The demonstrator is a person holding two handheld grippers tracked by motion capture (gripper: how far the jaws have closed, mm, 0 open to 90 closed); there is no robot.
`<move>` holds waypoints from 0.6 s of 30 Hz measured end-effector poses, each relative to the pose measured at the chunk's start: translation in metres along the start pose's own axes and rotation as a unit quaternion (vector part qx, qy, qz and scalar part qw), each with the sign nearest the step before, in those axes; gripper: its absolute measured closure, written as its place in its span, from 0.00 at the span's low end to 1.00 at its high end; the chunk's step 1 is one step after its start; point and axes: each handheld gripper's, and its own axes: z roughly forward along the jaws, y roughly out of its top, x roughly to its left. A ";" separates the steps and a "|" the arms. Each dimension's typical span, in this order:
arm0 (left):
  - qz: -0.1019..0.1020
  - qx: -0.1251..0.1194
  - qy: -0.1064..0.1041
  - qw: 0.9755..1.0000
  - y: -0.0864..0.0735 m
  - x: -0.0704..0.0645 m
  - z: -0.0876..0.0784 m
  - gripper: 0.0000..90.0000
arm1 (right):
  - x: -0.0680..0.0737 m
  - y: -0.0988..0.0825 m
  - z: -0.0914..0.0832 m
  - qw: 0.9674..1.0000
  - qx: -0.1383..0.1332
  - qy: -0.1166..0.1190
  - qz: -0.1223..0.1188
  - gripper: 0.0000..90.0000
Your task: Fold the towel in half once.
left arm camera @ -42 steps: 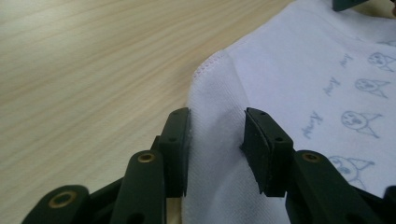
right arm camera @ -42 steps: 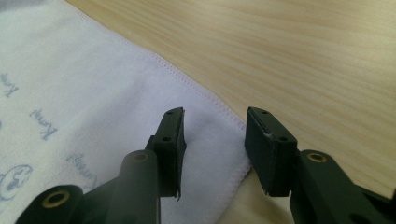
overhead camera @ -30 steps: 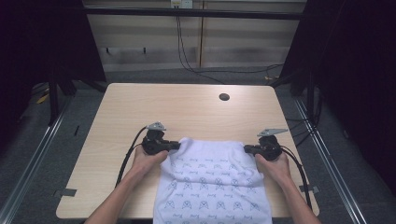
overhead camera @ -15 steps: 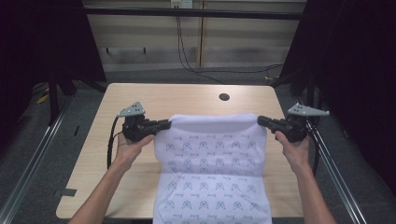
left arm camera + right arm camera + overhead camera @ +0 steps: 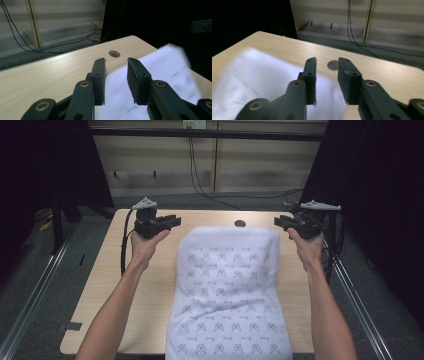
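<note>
A white cloth [image 5: 230, 290] with a small blue pattern lies spread down the middle of the wooden table [image 5: 125, 285], its near end hanging over the front edge. Its far edge is loose and blurred in the left gripper view [image 5: 162, 67] and the right gripper view [image 5: 262, 72]. My left gripper [image 5: 175, 221] hovers left of that edge, and my right gripper [image 5: 278, 220] hovers right of it. Both point inward and are apart from the cloth. The jaws of both have just been opening. Nothing is between the left gripper's [image 5: 116, 61] jaws or the right gripper's [image 5: 327, 60].
A round dark hole [image 5: 240, 223] sits in the tabletop just beyond the cloth's far edge. Bare wood shows on both sides of the cloth. Cables trail on the grey floor behind the table, and dark curtains stand at both sides.
Both hands rose and drew apart with the cloth's far corners stretched between them. Both grippers then let go, and the far edge has dropped free.
</note>
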 end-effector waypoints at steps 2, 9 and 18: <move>0.004 0.010 -0.007 1.000 -0.011 0.000 0.000 0.75 | -0.001 -0.009 0.000 1.000 0.013 0.005 -0.007 0.72; 0.011 0.038 -0.034 0.999 -0.042 -0.011 -0.002 0.75 | 0.010 -0.038 -0.008 0.998 0.054 0.031 -0.032 0.70; 0.029 0.115 -0.075 0.990 -0.104 -0.033 -0.014 0.80 | 0.031 -0.101 -0.020 0.989 0.096 0.105 -0.035 0.79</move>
